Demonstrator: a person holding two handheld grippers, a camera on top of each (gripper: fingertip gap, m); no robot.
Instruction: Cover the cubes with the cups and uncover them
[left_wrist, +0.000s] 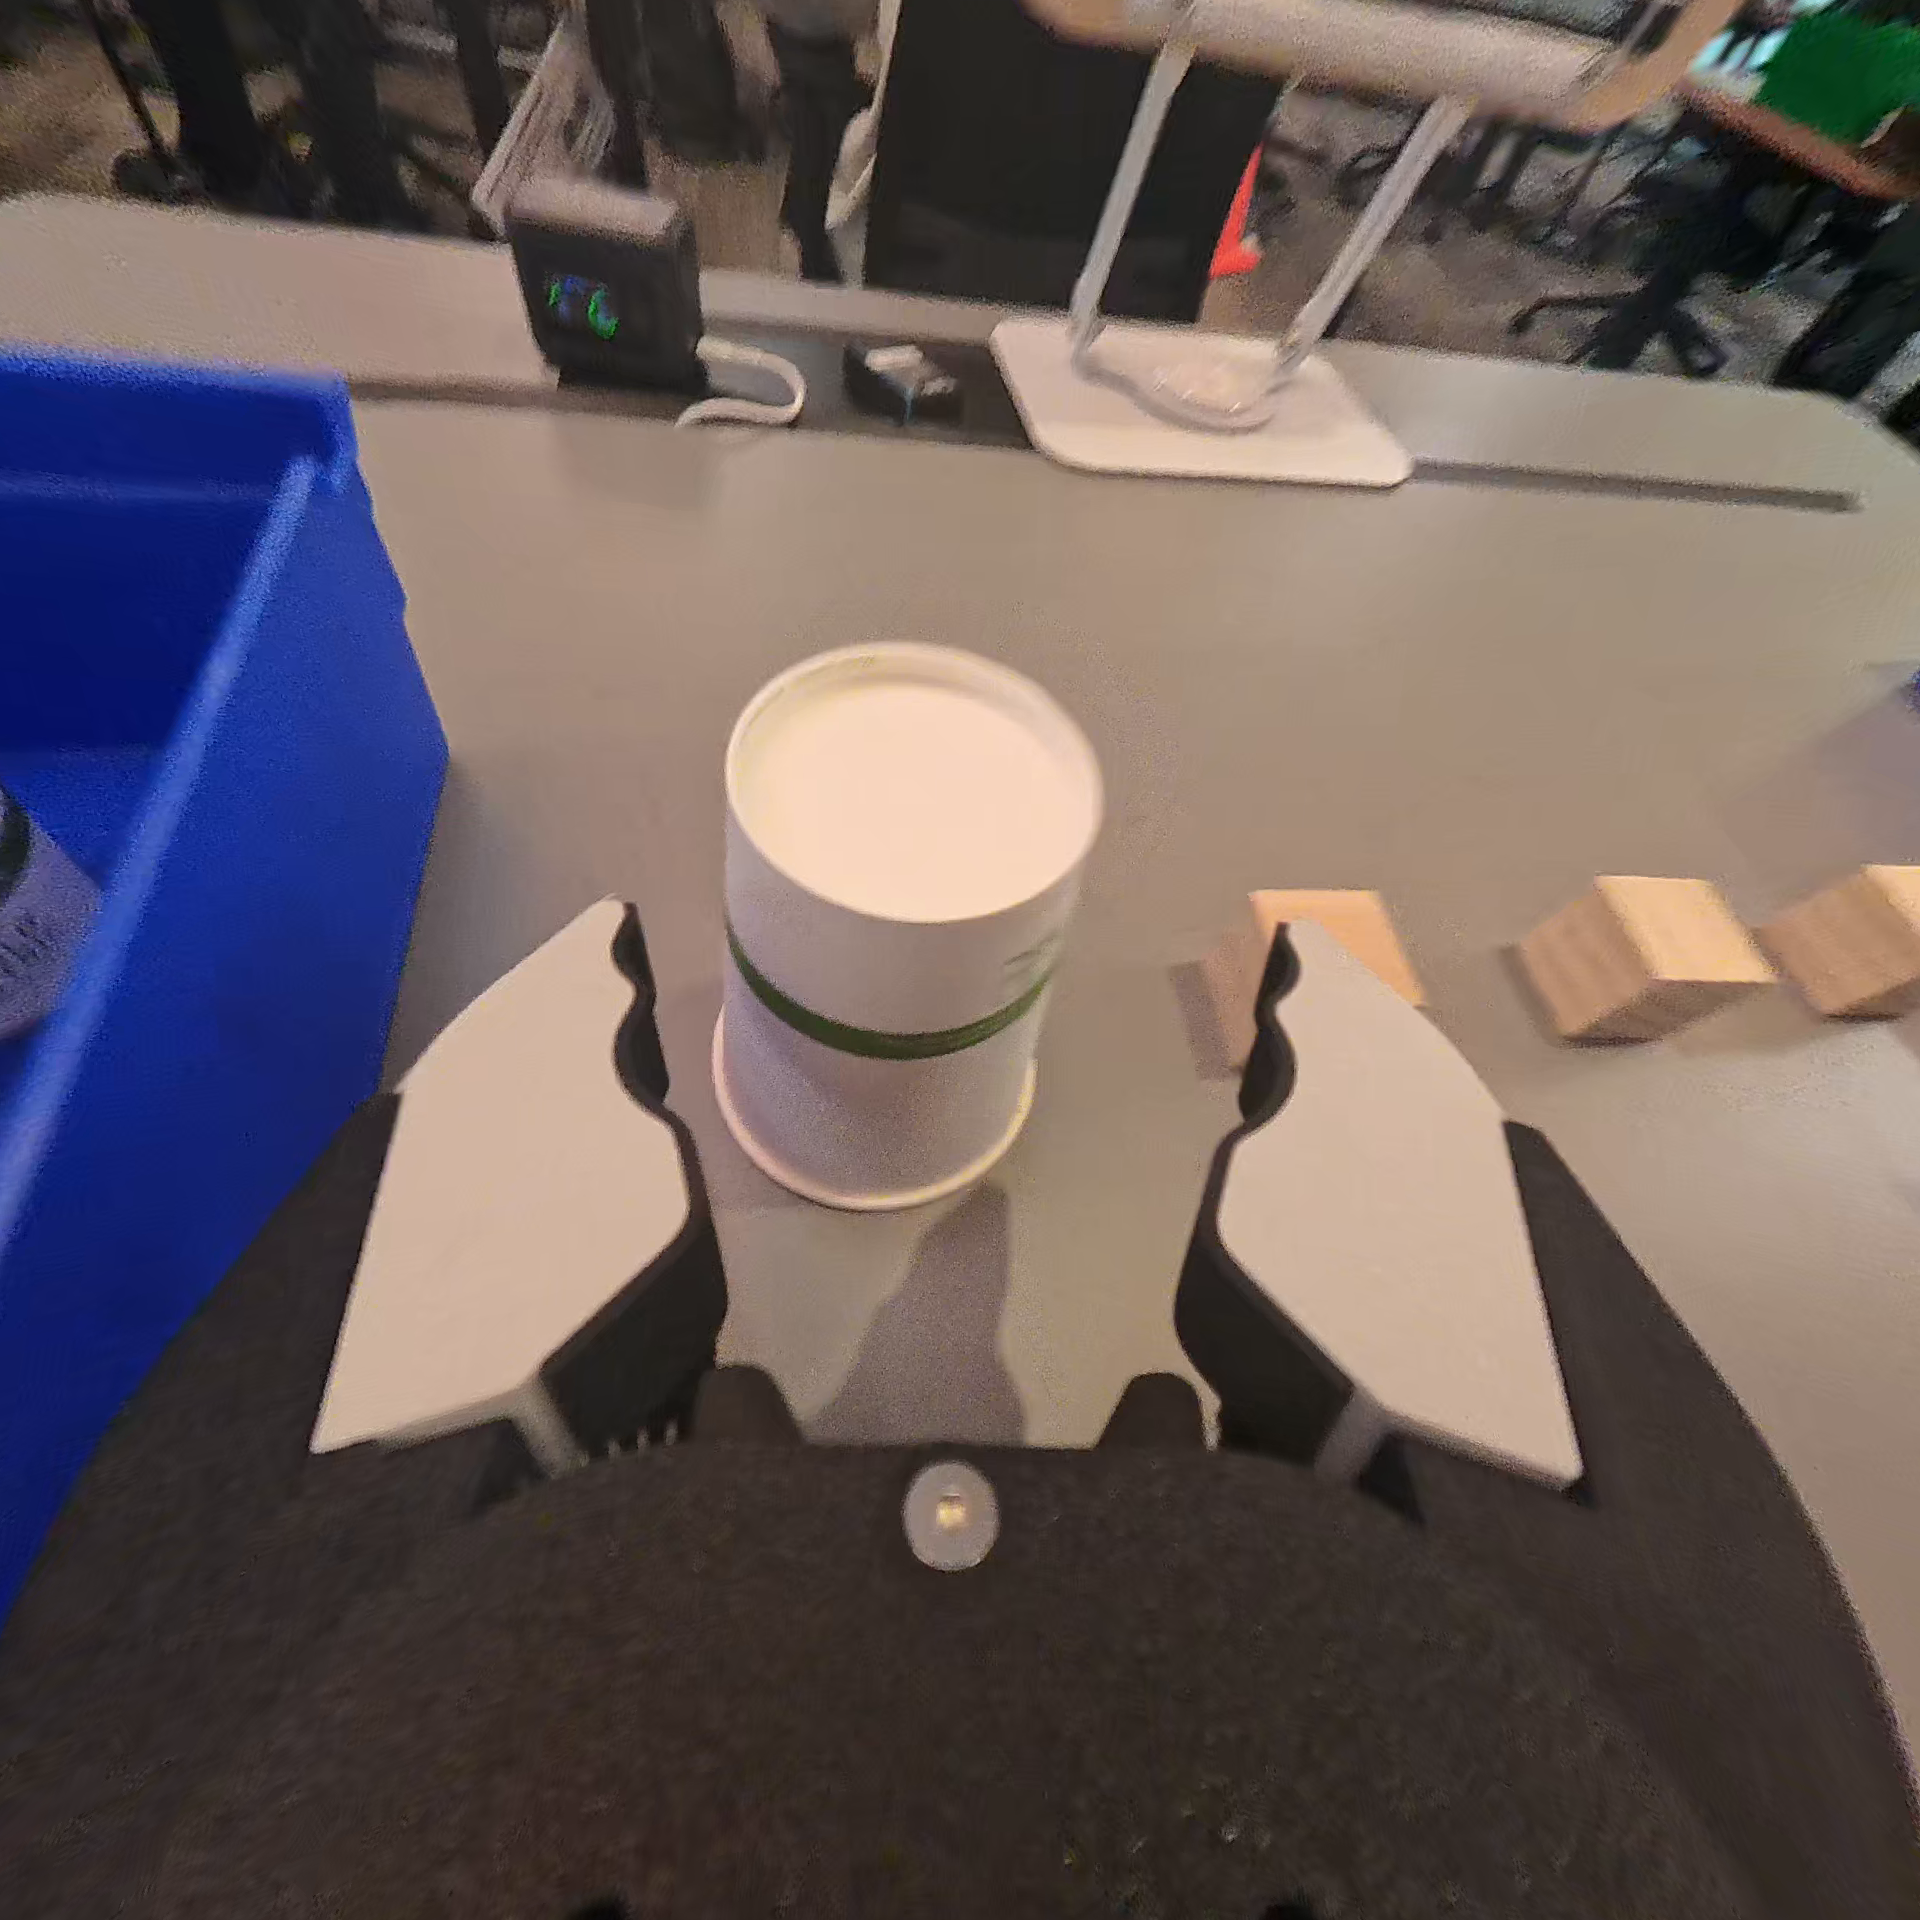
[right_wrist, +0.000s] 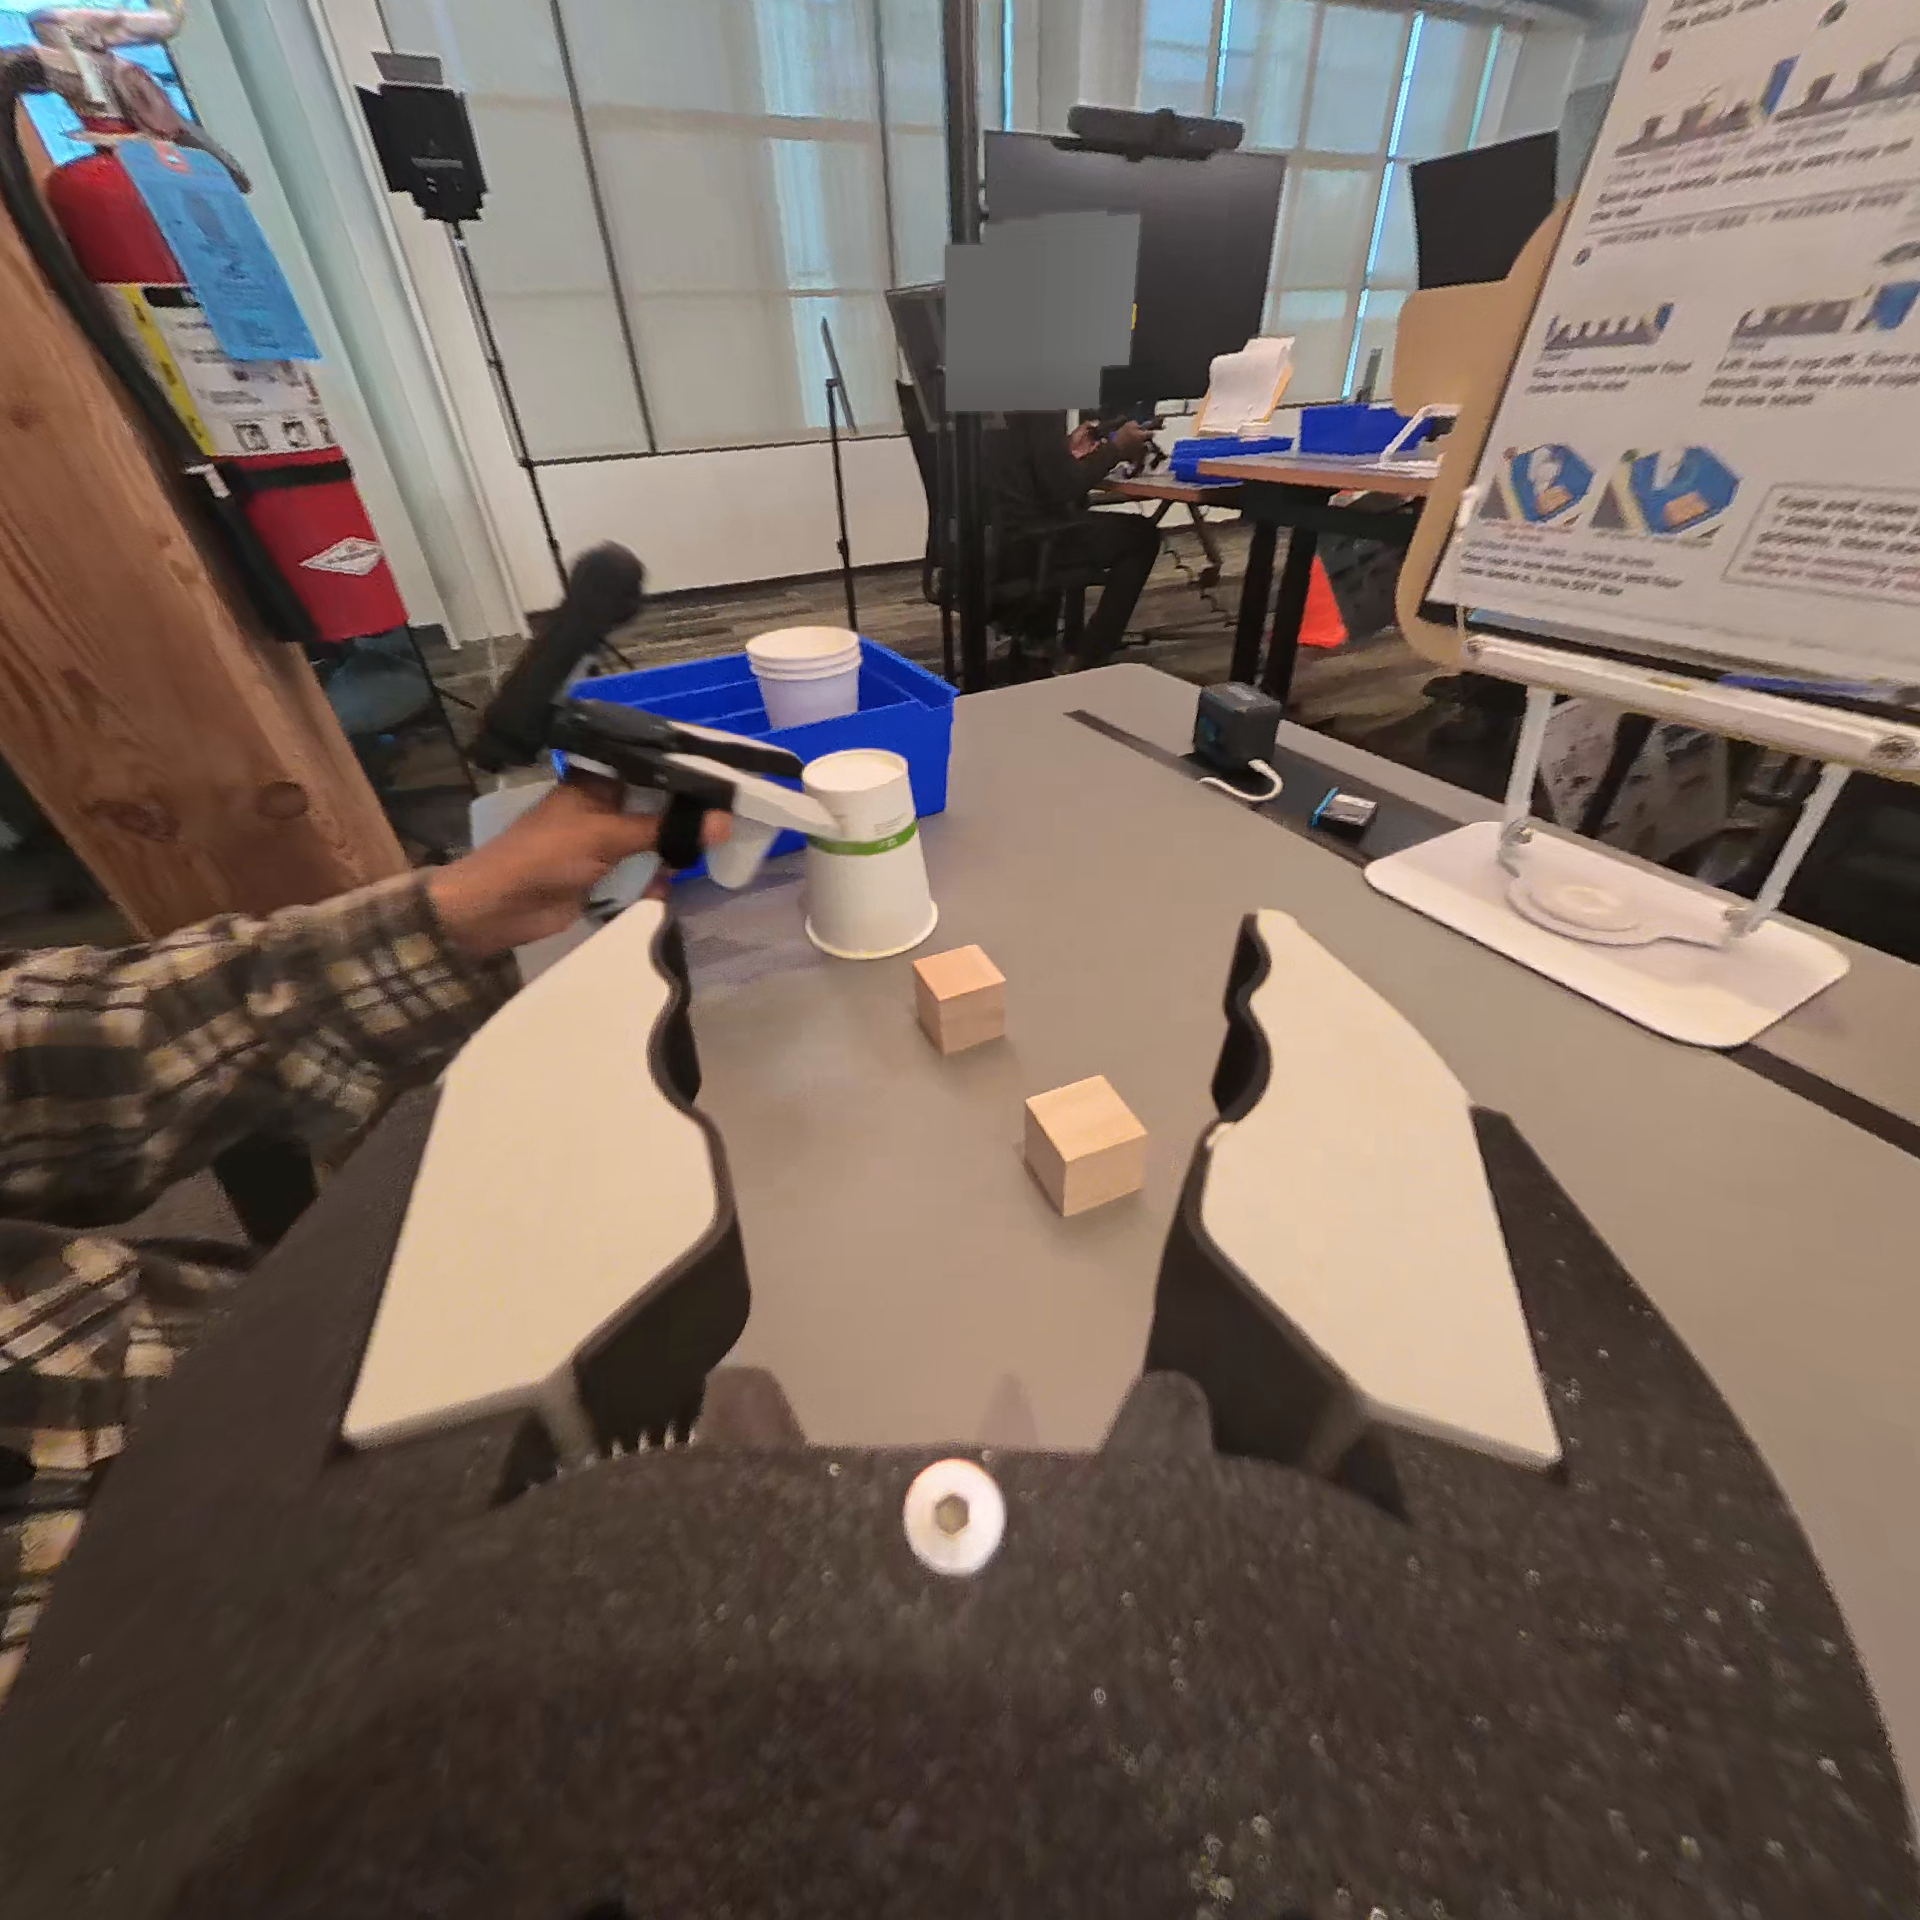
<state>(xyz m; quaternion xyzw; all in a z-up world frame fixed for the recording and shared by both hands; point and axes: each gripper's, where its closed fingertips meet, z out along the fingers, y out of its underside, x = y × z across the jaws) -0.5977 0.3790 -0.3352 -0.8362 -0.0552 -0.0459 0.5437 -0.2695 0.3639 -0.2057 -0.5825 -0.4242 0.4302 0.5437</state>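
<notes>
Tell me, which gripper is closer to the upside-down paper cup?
Left. The left gripper has its open fingers on either side of the upside-down cup. The right gripper hangs open farther back, with two wooden cubes lying between it and the cup.

Left claw (left_wrist: 951, 935) spread wide around inverted paper cup (left_wrist: 894, 925).

The left wrist view looks steeply down, close over an upturned paper cup (left_wrist: 894, 935) at frame centre. The right wrist view sits farther back and flatter, facing along the grey desk (right_wrist: 1091, 862). Both share the cup (right_wrist: 868, 857), wooden cubes (right_wrist: 1084, 1143) and blue bin (right_wrist: 883, 727).
</notes>
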